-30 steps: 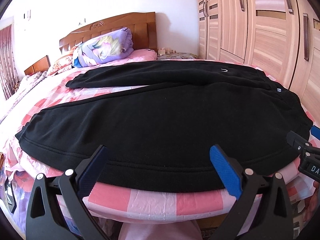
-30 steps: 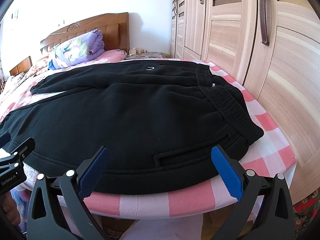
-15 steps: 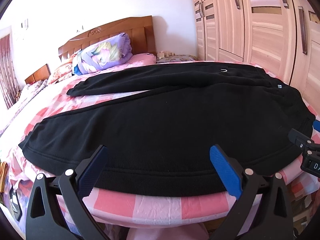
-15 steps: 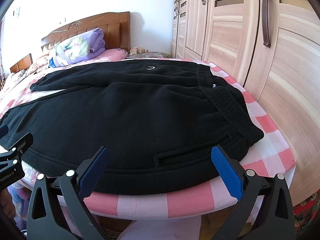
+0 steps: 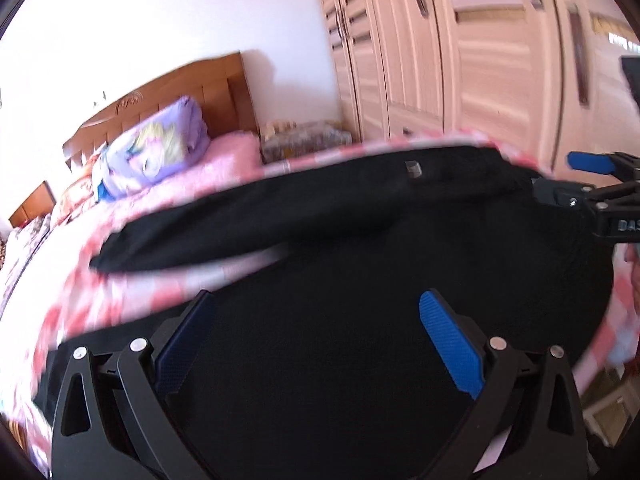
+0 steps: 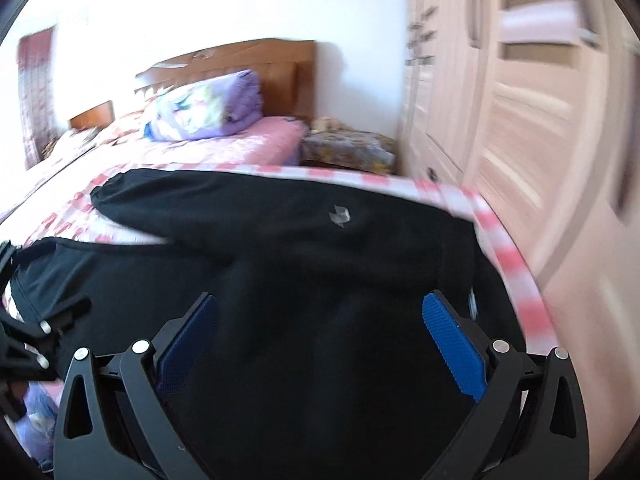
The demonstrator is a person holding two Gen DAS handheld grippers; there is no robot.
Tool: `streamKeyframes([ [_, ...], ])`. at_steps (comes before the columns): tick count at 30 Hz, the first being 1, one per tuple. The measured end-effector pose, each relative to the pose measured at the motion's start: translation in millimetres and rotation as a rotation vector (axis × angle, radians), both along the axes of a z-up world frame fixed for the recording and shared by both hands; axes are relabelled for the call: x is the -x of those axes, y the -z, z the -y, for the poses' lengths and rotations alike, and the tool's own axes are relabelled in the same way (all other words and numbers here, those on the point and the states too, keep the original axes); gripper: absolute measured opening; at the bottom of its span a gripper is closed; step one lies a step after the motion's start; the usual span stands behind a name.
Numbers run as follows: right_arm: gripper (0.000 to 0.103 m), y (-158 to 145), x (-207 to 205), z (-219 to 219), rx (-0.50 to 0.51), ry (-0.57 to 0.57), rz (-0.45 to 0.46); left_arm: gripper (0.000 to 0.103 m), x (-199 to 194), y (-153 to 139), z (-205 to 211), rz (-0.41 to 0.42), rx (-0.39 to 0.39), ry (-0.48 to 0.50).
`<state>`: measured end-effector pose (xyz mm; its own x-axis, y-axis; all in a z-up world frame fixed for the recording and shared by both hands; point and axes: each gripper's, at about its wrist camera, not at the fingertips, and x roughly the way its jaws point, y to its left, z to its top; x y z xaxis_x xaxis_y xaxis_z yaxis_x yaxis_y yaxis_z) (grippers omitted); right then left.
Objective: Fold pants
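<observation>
Left wrist view: both grippers, left gripper (image 5: pixel 316 344) and right gripper (image 6: pixel 320 344), hover wide-jawed over unfolded pants (image 5: pixel 360 280); next, grasping the near bed-edge hem.

Both fisheye views were smeared by motion blur. The black pants (image 5: pixel 360 280) ran out of frame at six o'clock, their near hem hidden behind the left gripper (image 5: pixel 316 344) and the right gripper (image 6: pixel 320 344). A small pale logo (image 6: pixel 339 216) was too blurred to read. The checked sheet (image 5: pixel 120 292) dissolved into pink streaks at nine o'clock.
</observation>
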<state>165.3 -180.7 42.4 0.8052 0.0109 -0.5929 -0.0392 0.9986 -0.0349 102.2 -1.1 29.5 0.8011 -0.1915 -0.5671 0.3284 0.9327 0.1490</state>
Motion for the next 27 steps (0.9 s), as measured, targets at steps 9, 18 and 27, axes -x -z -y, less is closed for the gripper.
streamKeyframes([
  [9, 0.099, 33.9, -234.1, 35.3, 0.061, -0.155, -0.277, 0.101, -207.7, -6.2, -15.7, -0.416, 0.226, 0.027],
  [18, 0.098, 71.7, -321.0, 50.8, 0.046, -0.221, -0.42, 0.101, -335.5, 49.7, -62.0, -0.716, 0.347, -0.215],
  [27, 0.018, 67.3, -301.6, 36.9, 0.077, -0.367, -0.363, 0.101, -363.3, 48.9, -54.9, -0.726, 0.529, -0.249],
])
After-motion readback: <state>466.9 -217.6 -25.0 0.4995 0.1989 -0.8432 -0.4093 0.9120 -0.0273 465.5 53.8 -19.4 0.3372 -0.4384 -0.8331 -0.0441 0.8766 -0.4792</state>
